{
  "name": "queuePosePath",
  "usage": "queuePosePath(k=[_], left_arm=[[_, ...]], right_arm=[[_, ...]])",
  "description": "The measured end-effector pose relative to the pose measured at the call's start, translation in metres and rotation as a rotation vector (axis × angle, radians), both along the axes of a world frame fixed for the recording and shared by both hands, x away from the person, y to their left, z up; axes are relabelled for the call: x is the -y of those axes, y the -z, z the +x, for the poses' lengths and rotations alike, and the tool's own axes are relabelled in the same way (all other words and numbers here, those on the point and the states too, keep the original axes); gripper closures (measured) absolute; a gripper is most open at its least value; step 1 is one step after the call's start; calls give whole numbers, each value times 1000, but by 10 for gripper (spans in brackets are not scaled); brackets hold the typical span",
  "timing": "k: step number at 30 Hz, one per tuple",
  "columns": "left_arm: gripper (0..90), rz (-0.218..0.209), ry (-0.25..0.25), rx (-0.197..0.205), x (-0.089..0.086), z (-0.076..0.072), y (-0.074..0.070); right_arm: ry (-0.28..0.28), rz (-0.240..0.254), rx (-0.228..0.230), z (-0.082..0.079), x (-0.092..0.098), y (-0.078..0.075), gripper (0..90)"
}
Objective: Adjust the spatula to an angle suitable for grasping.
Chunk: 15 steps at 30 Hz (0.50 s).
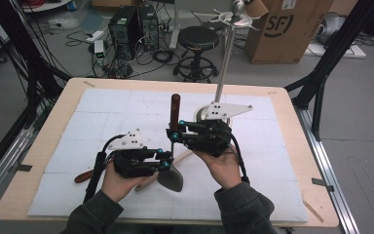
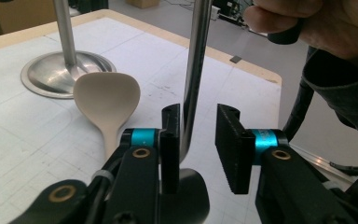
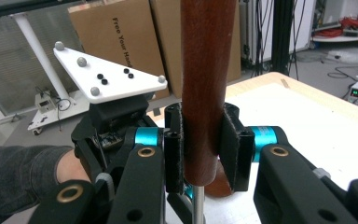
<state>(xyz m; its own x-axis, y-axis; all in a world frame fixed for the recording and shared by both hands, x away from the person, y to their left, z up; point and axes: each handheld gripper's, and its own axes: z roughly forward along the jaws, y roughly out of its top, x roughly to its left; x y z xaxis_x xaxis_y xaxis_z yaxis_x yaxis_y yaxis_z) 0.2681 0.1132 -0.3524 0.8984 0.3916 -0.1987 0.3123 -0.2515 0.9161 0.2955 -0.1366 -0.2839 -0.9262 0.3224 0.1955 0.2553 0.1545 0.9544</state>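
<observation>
Ladle [image 1: 175, 146] upright: handle in right claw [image 3: 204, 140], shaft between left claw [image 2: 198, 149] pads.

We see even, soft overhead light, faint shadows on the bench [image 1: 282, 161], slight softness throughout, and near tongs blurred.

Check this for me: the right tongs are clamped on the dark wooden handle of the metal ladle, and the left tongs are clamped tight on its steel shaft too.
Wrong about the left tongs: the left gripper view shows them open around the steel shaft, with a clear gap beside one pad. The right tongs are indeed clamped on the dark wooden handle of the metal ladle.
</observation>
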Motion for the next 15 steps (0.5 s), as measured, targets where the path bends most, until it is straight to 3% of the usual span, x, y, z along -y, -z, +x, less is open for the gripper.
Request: queuePosePath(k=[5,15], left_arm=[[615,9,-20,2,-10,0,2],[454,33,-75,2,-29,1,8]], right_arm=[[-41,9,0,6,9,-1,734],[-67,-4,15,18,26,-1,735]])
